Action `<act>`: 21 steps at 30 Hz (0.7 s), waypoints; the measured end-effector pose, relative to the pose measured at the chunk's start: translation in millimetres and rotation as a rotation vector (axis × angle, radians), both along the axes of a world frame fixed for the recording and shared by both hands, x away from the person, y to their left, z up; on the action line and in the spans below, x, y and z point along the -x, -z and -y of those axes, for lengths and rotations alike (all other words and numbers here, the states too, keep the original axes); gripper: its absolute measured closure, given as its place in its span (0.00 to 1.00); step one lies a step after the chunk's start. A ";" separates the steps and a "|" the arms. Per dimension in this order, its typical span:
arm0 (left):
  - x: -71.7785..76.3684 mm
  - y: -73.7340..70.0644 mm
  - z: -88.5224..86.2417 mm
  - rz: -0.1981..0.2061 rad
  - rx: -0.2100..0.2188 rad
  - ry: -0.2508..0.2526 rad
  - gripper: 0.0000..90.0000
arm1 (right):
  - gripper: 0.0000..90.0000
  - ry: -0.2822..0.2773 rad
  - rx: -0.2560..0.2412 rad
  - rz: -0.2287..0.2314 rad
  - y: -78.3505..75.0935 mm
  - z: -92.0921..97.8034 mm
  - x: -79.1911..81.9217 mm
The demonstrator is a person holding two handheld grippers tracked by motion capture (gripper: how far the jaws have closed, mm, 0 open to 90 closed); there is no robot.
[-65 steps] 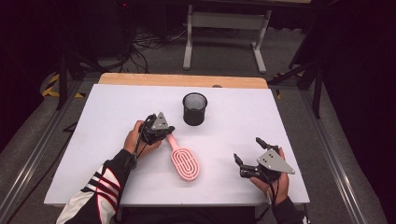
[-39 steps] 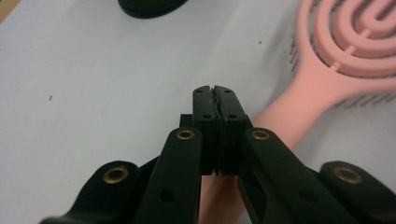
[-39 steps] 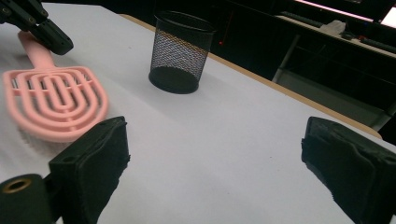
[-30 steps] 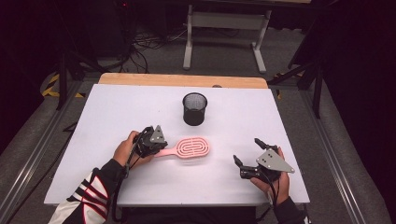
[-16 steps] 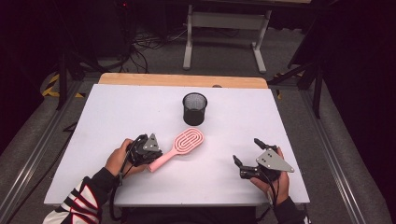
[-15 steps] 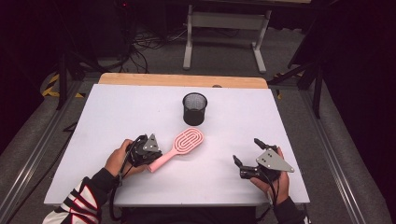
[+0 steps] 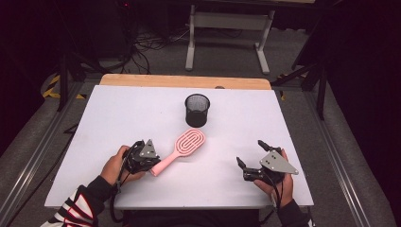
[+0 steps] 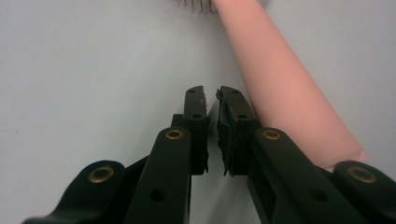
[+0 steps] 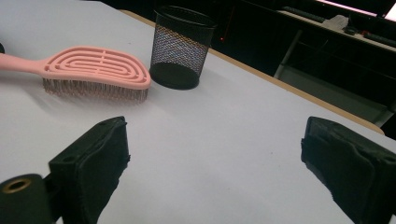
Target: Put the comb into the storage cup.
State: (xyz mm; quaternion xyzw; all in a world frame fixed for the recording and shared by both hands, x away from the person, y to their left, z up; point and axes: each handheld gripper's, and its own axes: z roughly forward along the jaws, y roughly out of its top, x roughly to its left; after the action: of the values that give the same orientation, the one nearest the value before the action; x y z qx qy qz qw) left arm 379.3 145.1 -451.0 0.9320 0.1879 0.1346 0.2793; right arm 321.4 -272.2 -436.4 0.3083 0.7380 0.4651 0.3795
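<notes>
A pink hairbrush lies bristles down on the white table, its head angled toward a black mesh cup. My left gripper rests at the brush's handle end. In the left gripper view that gripper is shut with nothing between its jaws, and the pink handle lies against the outside of one jaw. My right gripper hovers near the front right, jaws spread wide and empty. The right gripper view shows that gripper facing the hairbrush and the cup farther off.
A wooden strip runs along the table's far edge. Behind it stands a metal frame on a floor strewn with cables. The cup is upright at the table's middle back.
The brush has swung anticlockwise about its handle end, so its head went from pointing at the front edge to pointing at the cup. The left hand drew back and leftward. The right gripper stayed put.
</notes>
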 end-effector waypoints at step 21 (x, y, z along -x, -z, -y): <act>6.5 -20.0 -23.3 0.068 0.227 -0.158 0.21 | 0.09 0.021 0.015 0.005 0.1 1.2 -1.9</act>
State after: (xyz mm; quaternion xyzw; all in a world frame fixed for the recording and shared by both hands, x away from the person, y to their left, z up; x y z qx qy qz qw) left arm 372.8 168.4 -431.1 0.8715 0.2650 0.1657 0.3778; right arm 323.3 -273.4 -436.4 0.3118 0.7373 0.4562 0.3887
